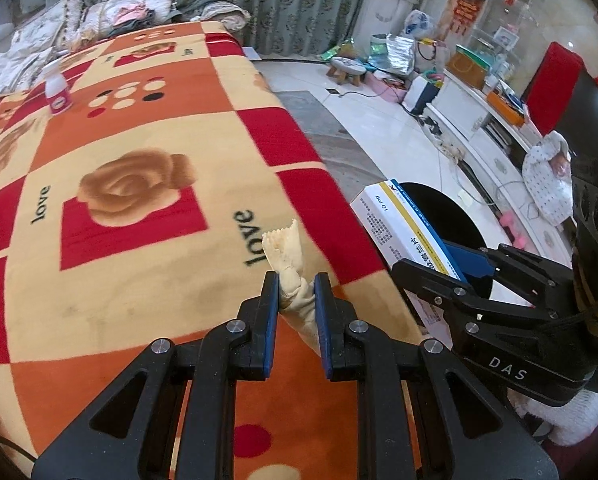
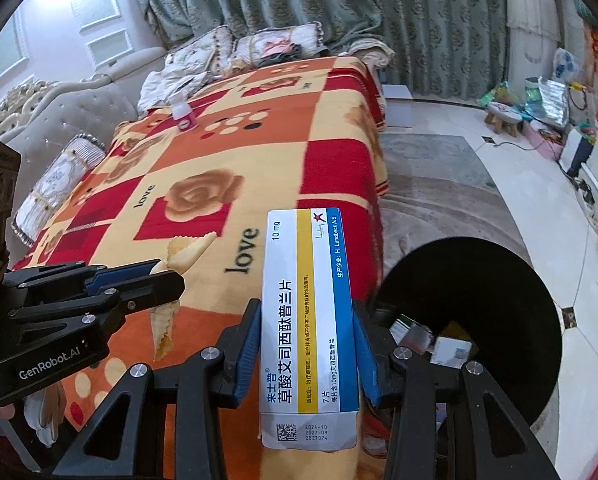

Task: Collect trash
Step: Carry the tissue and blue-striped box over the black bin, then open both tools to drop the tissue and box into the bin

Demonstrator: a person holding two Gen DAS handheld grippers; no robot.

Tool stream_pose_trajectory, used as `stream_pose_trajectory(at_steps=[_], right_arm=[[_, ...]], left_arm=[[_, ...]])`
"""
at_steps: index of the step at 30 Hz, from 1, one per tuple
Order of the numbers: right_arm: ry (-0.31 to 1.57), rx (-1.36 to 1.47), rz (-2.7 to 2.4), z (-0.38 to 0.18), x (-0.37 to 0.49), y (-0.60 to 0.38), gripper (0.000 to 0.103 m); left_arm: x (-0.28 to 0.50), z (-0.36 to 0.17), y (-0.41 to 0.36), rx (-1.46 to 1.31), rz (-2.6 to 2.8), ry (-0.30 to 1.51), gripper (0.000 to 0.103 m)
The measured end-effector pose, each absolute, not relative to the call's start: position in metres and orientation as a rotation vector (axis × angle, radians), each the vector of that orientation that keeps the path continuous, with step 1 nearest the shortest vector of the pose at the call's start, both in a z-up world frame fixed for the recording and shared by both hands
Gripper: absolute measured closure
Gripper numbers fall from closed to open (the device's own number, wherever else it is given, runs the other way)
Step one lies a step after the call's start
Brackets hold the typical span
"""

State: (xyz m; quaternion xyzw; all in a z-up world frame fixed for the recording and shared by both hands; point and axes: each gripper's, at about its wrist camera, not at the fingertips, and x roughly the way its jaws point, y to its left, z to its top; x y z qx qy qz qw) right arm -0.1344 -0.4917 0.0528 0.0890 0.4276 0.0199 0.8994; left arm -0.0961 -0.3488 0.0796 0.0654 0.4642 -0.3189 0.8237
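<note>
Right gripper (image 2: 307, 356) clamps medicine box (image 2: 309, 328), left gripper (image 1: 296, 304) pinches wrapper (image 1: 289, 272); both short of the bin (image 2: 499, 280), so if I release early they'd land on the blanket (image 1: 139, 140).

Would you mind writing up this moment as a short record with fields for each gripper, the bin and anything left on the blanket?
left gripper: shut on a twisted cream wrapper, over the blanket
right gripper: shut on a white medicine box, beside the bin
bin: black, on the floor by the blanket's edge, some items already inside
left on blanket: small white bottle with pink label, upright, far end
</note>
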Motion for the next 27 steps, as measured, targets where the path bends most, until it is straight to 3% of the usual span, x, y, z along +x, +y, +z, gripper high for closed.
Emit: stream_pose_trajectory(at_steps=[27], right_arm=[[0.898, 0.275, -0.070, 0.038, -0.153, -0.556, 0.062]], left_arm=[[-0.102, 0.071, -0.423, 0.174, -0.799, 1.023, 0.088]])
